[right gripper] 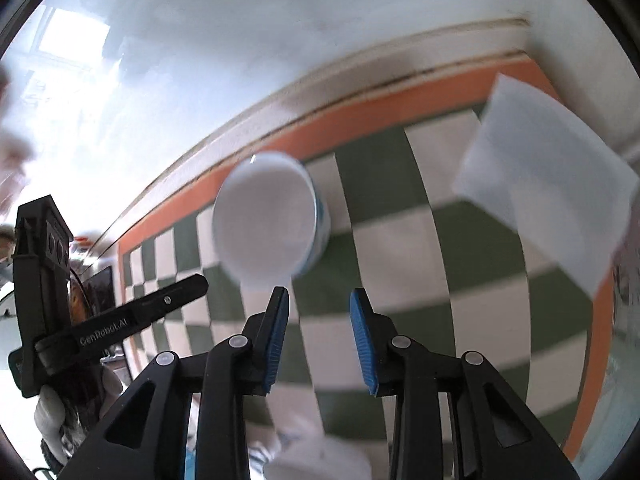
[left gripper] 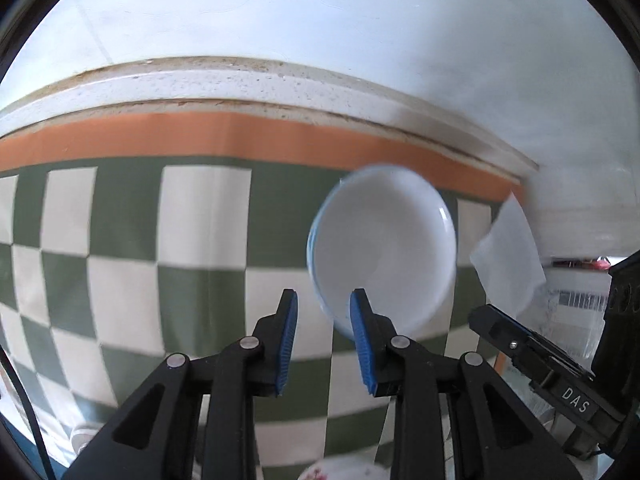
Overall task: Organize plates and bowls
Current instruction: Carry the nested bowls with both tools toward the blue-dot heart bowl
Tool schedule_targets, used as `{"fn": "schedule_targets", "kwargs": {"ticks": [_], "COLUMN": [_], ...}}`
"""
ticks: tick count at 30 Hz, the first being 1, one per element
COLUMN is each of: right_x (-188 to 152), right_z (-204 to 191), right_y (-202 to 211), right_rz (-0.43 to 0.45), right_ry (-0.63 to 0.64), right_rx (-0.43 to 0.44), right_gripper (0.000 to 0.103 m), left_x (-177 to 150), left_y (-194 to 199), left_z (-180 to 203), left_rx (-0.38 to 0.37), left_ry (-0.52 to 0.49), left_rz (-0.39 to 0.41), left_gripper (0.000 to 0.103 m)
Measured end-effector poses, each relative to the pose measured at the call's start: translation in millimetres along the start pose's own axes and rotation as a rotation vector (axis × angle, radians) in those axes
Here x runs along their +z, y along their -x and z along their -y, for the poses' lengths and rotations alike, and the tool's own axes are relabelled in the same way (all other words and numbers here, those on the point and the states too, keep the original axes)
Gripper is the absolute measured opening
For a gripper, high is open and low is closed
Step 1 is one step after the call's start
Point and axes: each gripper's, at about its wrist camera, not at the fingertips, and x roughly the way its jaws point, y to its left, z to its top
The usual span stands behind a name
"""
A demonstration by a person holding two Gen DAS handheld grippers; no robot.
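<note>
A white bowl [left gripper: 384, 252] with a pale blue outside stands on the green-and-white checked cloth [left gripper: 200, 216], near its orange border. My left gripper [left gripper: 324, 294] hovers over the bowl's near-left rim. Its blue pads stand a little apart and the rim shows in the gap, not pressed. In the right wrist view the same bowl [right gripper: 268, 220] lies just ahead and to the left of my right gripper [right gripper: 320, 291]. That gripper's pads are apart over bare cloth with nothing between them.
A white sheet of paper [left gripper: 508, 256] [right gripper: 552, 196] lies right of the bowl. A finger of the right gripper [left gripper: 500, 326] shows beside it. A finger of the left gripper [right gripper: 176, 294] and a gloved hand [right gripper: 48, 412] are at left. A flowered dish [left gripper: 344, 470] sits below.
</note>
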Motion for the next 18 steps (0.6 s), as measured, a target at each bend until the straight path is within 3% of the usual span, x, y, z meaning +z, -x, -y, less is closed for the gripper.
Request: {"fn": "schedule_targets", "kwargs": {"ticks": [8, 10, 11, 12, 18], "right_x": [48, 54, 56, 57, 55], "right_z": [-8, -9, -10, -10, -13], "right_y": [-54, -66, -70, -73, -76], "right_rz": [-0.066, -0.078, -0.079, -0.077, -0.062], "right_ry": [0.013, 0.025, 0.03, 0.035, 0.078], "right_rx": [-0.029, -0.053, -0.068, -0.078, -0.111], "right_gripper": [0.035, 0.034, 0.027, 0.012, 0.009], "left_x": [22, 23, 22, 22, 16], "left_y": [-37, -37, -37, -37, -28], "left_z": [1, 2, 2, 3, 6], "left_rx": [0.019, 0.018, 0.021, 0.023, 0.035], "left_ry": [-0.008, -0.013, -0.017, -0.019, -0.026], "left_rz": [-0.041, -0.025, -0.023, -0.02, 0.003], "left_gripper": [0.023, 0.018, 0.017, 0.016, 0.016]}}
